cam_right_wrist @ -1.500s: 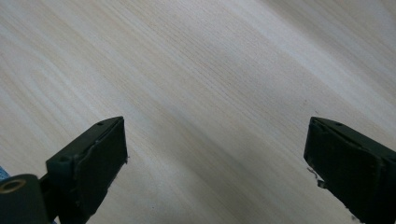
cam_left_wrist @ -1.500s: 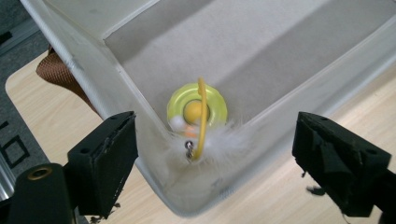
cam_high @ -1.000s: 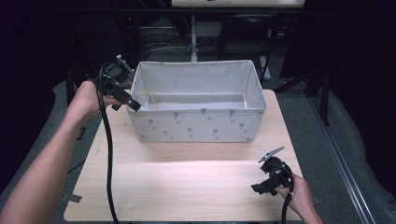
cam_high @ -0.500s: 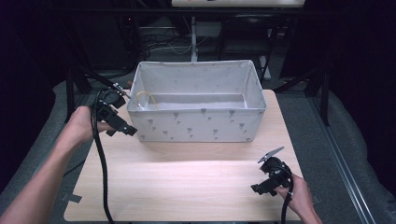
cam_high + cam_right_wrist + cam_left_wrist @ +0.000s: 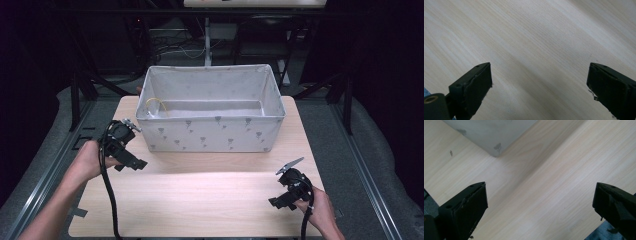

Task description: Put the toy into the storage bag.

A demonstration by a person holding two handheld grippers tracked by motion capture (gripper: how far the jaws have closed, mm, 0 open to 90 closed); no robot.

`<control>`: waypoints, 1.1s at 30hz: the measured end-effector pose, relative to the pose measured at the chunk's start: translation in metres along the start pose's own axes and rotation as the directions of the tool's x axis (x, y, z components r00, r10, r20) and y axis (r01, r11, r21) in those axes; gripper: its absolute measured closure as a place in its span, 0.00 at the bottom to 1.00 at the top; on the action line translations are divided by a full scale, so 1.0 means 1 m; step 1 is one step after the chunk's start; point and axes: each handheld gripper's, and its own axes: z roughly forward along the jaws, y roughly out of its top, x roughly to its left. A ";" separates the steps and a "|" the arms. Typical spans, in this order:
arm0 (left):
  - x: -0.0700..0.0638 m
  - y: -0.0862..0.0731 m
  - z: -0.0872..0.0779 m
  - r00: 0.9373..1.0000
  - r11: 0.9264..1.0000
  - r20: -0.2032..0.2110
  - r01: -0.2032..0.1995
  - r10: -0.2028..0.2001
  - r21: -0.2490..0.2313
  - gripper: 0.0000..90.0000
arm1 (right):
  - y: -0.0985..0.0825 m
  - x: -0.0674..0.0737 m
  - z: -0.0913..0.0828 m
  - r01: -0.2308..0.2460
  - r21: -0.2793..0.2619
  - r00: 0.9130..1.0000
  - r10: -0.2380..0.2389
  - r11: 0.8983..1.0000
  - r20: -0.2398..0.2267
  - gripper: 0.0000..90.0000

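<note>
My left gripper (image 5: pixel 131 148) hangs just off the near left corner of the fabric bin (image 5: pixel 212 131), jaws spread wide, gripping nothing. My right gripper (image 5: pixel 283 187) sits well apart from the bin's near right side, likewise released and empty.

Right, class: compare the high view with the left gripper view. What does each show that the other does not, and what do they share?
High view alone: the whole fabric bin with a yellow loop inside at its left end, both hands, the left gripper and the right gripper, both low over the table.

Left gripper view alone: a close look at its own two jaws, wide apart with nothing between them.

Both: the wooden table and the bin's near left corner.
</note>
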 end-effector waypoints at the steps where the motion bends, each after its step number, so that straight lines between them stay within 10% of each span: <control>1: -0.001 -0.004 0.004 1.000 1.000 0.004 0.003 -0.003 -0.003 0.00 | 0.000 0.000 0.000 0.000 0.001 1.000 0.000 1.000 -0.001 0.06; 19: -0.011 -0.067 0.074 0.995 0.995 0.035 0.096 -0.097 0.028 0.00 | -0.003 0.000 0.004 -0.035 -0.040 0.999 0.035 0.999 -0.011 0.06; 33: 0.001 -0.092 0.108 0.997 0.997 0.019 0.076 -0.076 -0.005 0.00 | 0.000 -0.002 -0.002 0.015 0.000 1.000 -0.015 1.000 -0.017 0.06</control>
